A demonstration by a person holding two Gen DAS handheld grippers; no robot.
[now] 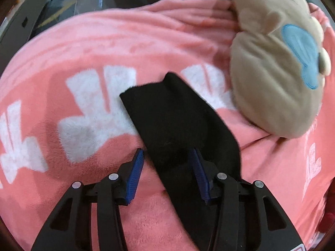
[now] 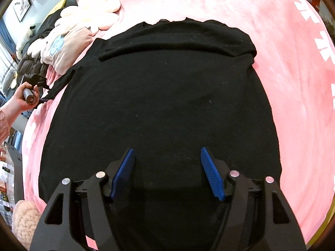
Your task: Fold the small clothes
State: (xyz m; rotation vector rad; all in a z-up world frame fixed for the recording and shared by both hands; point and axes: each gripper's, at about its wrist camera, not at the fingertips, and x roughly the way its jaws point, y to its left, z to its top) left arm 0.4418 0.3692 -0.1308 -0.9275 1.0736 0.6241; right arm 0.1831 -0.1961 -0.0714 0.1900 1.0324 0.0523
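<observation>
A black T-shirt (image 2: pixel 163 96) lies spread on the pink blanket (image 2: pixel 282 67); one sleeve is folded in at the far right. Its other sleeve (image 1: pixel 175 115) shows in the left wrist view. My left gripper (image 1: pixel 167 153) is open, its blue pads either side of the sleeve's near end; the right pad (image 1: pixel 199 171) is partly covered by cloth. The left gripper also shows in the right wrist view (image 2: pixel 43 96), at the sleeve's tip. My right gripper (image 2: pixel 166 152) is open, above the shirt's lower body, holding nothing.
A beige plush pillow with a blue patch (image 1: pixel 278 62) lies just right of the sleeve. More plush toys (image 2: pixel 90 14) sit at the blanket's far left. The blanket (image 1: pixel 83 52) has white lettering. Dark floor and furniture (image 1: pixel 62 0) lie beyond its far edge.
</observation>
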